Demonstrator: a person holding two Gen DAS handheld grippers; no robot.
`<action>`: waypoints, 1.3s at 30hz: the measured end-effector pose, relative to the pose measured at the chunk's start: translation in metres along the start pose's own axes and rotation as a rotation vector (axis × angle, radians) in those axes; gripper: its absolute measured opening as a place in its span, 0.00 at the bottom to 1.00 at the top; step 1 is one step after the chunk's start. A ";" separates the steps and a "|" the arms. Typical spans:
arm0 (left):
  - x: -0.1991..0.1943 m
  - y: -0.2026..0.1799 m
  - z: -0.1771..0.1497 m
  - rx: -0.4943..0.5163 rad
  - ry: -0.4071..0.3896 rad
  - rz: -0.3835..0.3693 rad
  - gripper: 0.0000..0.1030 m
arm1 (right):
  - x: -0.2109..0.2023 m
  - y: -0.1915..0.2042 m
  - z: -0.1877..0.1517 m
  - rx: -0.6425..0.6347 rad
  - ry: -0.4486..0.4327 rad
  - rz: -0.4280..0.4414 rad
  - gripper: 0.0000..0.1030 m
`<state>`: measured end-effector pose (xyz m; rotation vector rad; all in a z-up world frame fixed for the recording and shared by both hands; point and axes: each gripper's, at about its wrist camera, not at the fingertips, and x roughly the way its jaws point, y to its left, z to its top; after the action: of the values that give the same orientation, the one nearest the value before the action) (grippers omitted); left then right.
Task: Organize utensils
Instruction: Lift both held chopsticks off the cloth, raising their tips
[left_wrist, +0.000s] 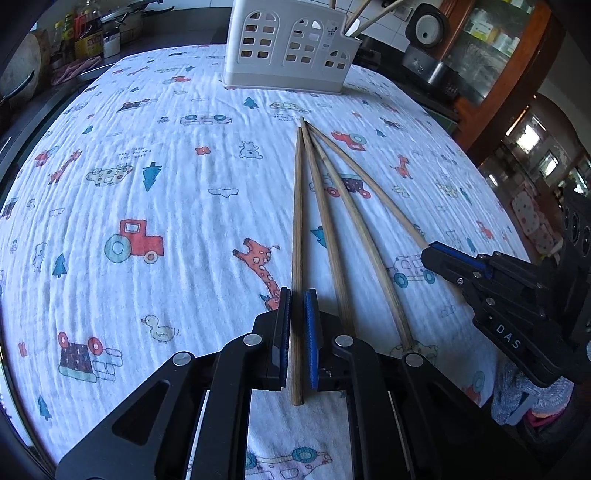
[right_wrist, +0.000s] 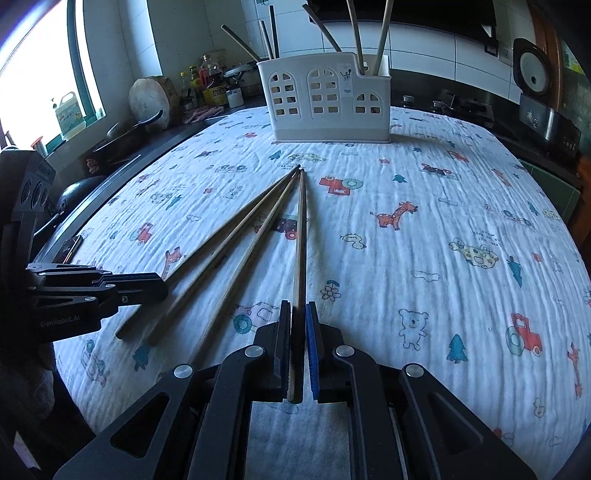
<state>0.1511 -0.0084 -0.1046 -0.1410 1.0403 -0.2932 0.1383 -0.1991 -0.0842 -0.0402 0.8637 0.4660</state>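
- The left gripper was closed on the near end of the leftmost chopstick; its blue-faced pads sat against both sides of the stick, whose butt end reached back past them.
- That stick ran straight forward from the left jaws, its far tip meeting the tips of the others.
- The right gripper was closed on the near end of the rightmost chopstick, which likewise ran straight ahead from between its jaws.
- Two loose chopsticks lay between the held pair, just right of the left jaws and left of the right jaws, all four fanning out from one point.
- All sticks lay low over the printed cloth; whether the held ends were lifted clear could not be told.
- The white utensil holder stood upright well ahead of both sets of jaws, beyond the converging tips, with several sticks already standing in it.
- In the left wrist view the right gripper appeared to the right of the left jaws.
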 end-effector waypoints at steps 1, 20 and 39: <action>0.001 -0.001 0.001 0.009 0.013 0.001 0.08 | 0.001 0.000 0.000 -0.003 0.004 0.001 0.08; 0.014 -0.005 0.029 0.133 0.247 -0.043 0.08 | 0.004 -0.001 0.004 -0.007 0.025 -0.006 0.21; 0.011 -0.013 0.024 0.148 0.187 0.009 0.07 | 0.000 0.016 0.006 -0.106 0.020 -0.120 0.07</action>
<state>0.1746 -0.0242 -0.0985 0.0256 1.1999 -0.3793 0.1361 -0.1834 -0.0779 -0.1929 0.8505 0.3992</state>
